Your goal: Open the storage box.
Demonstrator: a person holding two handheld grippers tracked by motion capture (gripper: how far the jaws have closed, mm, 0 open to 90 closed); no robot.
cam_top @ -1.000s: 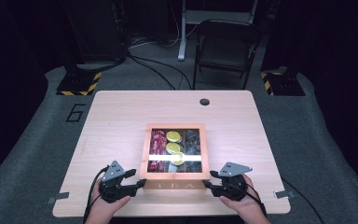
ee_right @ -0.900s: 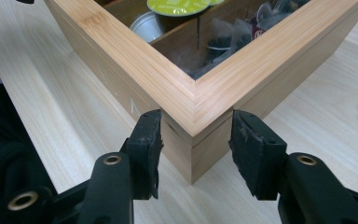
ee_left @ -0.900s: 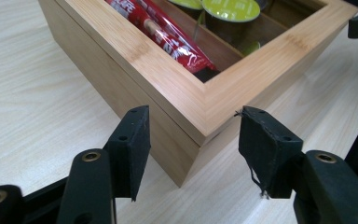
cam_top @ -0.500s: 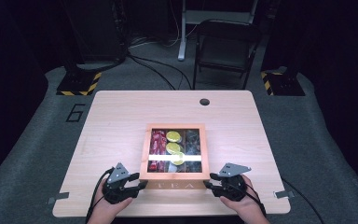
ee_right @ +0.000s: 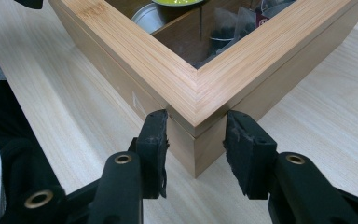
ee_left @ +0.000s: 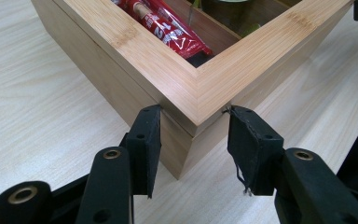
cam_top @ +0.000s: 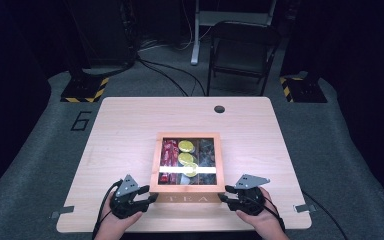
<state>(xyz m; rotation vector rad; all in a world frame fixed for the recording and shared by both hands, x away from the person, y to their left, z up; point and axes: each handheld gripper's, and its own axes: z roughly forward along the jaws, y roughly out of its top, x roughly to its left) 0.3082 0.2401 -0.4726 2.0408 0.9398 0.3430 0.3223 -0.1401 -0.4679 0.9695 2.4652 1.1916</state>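
- The left gripper [cam_top: 150, 199] is sliding in from 9 o'clock, now touching the box's [cam_top: 187, 188] near left corner, jaws apart around it.
- The right gripper [cam_top: 223, 198] is staying at the other near corner, jaws apart too.
- I think both are getting ready to lift the lid.
- The box, mid-table, is smooth pale wood, square, with a see-through top.
- Shiny red packets [cam_top: 169, 155] and round yellow tins [cam_top: 185, 158] are lying inside.

Tan striped-grain box [ee_left: 200, 88]; red packets [ee_left: 168, 28]; black jaws.
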